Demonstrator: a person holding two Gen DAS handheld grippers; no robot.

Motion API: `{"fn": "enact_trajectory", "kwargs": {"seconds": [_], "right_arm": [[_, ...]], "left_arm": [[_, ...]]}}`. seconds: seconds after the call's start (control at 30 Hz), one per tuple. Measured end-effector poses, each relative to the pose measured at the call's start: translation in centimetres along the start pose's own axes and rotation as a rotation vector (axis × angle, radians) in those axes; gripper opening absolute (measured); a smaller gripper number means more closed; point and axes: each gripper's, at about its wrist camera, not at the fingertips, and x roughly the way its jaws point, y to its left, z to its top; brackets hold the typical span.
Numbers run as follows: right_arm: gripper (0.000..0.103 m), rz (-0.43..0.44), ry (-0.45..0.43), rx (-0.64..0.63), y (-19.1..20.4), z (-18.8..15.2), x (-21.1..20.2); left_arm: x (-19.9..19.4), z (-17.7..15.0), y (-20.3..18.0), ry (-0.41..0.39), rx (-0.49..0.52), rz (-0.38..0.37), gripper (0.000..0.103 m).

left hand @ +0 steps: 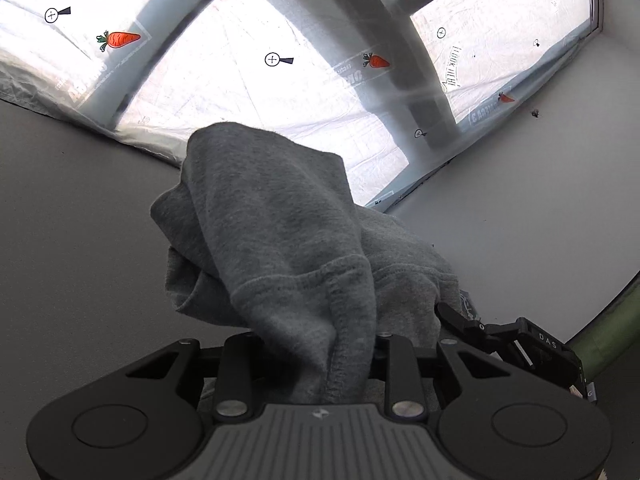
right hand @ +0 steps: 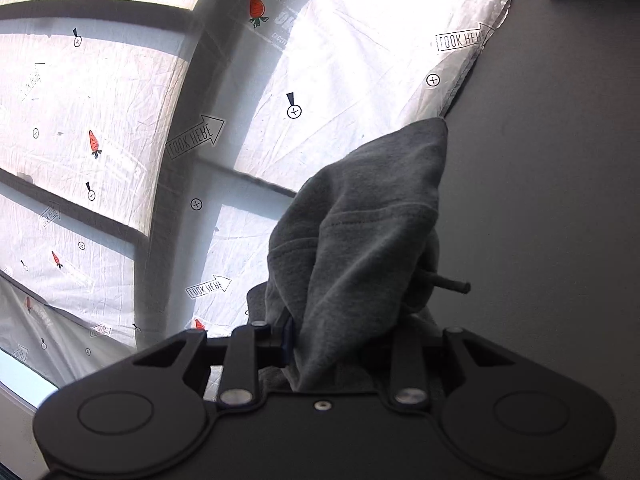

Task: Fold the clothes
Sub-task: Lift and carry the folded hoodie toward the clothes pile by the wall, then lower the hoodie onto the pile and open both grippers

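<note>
Both cams are tilted up toward a window and wall, so no table in view. Left gripper (left hand: 340, 344) is clamped on a grey garment (left hand: 280, 240): heathered fleecy knit, thick, with a stitched hem band running across the bunch just above the fingers. Cloth is wadded between the jaws and spills forward over them; fingertips are buried in fabric, so jaw gap is not readable directly, but the cloth is pinched and carried by it. The bunch rises away from the camera as a tapered lump, long axis running up and slightly left, rounded top against the window. Right gripper (right hand: 336, 344) likewise grips the grey garment (right hand: 360, 240): same fleece, a double line of stitching crossing it mid-height, folded into a cone with its tip pointing up and right; a blue pad edge shows at the left finger (right hand: 286, 334), pressed against the cloth. A short dark peg sticks out sideways from behind the fabric on the right, can't tell what it belongs to. In the left view a second black gripper body (left hand: 520, 344) marked "DAS" sits just beside the cloth at lower right. Background: white crinkled plastic sheet (right hand: 120, 120) over the window, translucent, printed with orange carrots, "LOOK HERE" arrows and crosshair marks; dark window bars show through it. Plain grey matte wall (right hand: 540, 200) beside it. No containers visible.
</note>
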Motion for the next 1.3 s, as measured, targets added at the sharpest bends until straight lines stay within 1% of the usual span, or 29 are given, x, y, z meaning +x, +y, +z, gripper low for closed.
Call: {"fn": "enact_trajectory", "kwargs": {"seconds": [0.07,0.17,0.3,0.4,0.47,0.5,0.6,0.7,0.8,0.87,0.9,0.93,0.97,1.0,1.03,1.07,1.1,1.13,1.17,1.2,1.23,1.27,1.3], "right_arm": [[0.031,-0.014,-0.049,-0.009,0.3,0.7,-2.2],[0.031,-0.008,-0.123,0.005,-0.9,2.9,-6.0],[0.031,0.022,-0.193,0.023,-3.1,6.2,-10.0],[0.031,0.048,-0.234,0.026,-5.1,10.1,-13.2],[0.031,0.069,-0.274,-0.002,-6.2,13.1,-15.7],[0.031,0.080,-0.295,-0.017,-6.8,14.6,-17.0],[0.031,0.112,-0.366,-0.005,-8.2,19.0,-20.1],[0.031,0.147,-0.434,0.017,-9.1,23.0,-22.4],[0.031,0.200,-0.526,0.027,-10.0,27.1,-25.0],[0.031,0.218,-0.591,0.024,-10.4,29.0,-26.1],[0.031,0.219,-0.624,0.020,-10.5,29.8,-26.4],[0.031,0.209,-0.663,0.023,-10.6,30.7,-26.7],[0.032,0.161,-0.710,0.026,-10.7,31.5,-26.9],[0.033,0.104,-0.759,0.029,-10.8,32.3,-27.1],[0.039,0.002,-0.799,0.010,-10.8,32.9,-27.0],[0.046,-0.113,-0.834,-0.014,-10.8,33.4,-26.8],[0.052,-0.239,-0.855,-0.057,-10.8,33.9,-26.4],[0.059,-0.397,-0.851,-0.106,-11.2,34.6,-25.5],[0.059,-0.564,-0.837,-0.155,-11.6,35.3,-24.4],[0.058,-0.730,-0.818,-0.204,-12.1,36.0,-23.3],[0.054,-0.788,-0.800,-0.208,-12.8,36.3,-22.9],[0.050,-0.816,-0.781,-0.200,-13.4,36.5,-22.7],[0.049,-0.816,-0.771,-0.200,-13.9,36.5,-22.6]], "left_arm": [[1.3,-0.2,-1.4,0.012,0.014,-0.037,0.030],[4.6,-0.5,-3.9,0.040,0.036,-0.093,0.030],[9.8,-1.0,-8.5,0.040,0.078,-0.124,0.030],[14.5,-1.2,-12.6,0.039,0.091,-0.134,0.030],[18.2,-1.3,-16.1,0.039,0.136,-0.170,0.030],[19.9,-1.0,-17.6,0.041,0.161,-0.176,0.030],[24.8,-0.2,-22.2,0.047,0.235,-0.195,0.029],[29.5,1.7,-27.0,0.062,0.303,-0.239,0.030],[34.2,4.1,-31.4,0.079,0.405,-0.309,0.030],[38.9,5.5,-32.9,0.101,0.483,-0.252,0.030],[41.2,6.2,-33.6,0.111,0.521,-0.224,0.032],[43.5,6.8,-34.3,0.122,0.560,-0.195,0.038],[45.8,7.5,-35.1,0.133,0.598,-0.166,0.042],[48.1,8.2,-35.8,0.144,0.636,-0.137,0.051],[50.4,8.8,-36.5,0.154,0.674,-0.108,0.062],[52.8,9.5,-37.2,0.165,0.712,-0.079,0.067],[55.1,10.2,-38.0,0.176,0.750,-0.049,0.072],[57.4,10.9,-38.7,0.186,0.788,-0.020,0.072],[59.7,11.5,-39.4,0.197,0.825,0.010,0.071],[61.0,11.4,-38.7,0.196,0.829,0.049,0.071],[62.3,11.3,-37.9,0.194,0.833,0.087,0.071],[63.6,11.1,-37.2,0.193,0.837,0.126,0.071],[64.9,11.0,-36.5,0.192,0.840,0.163,0.071]]}}
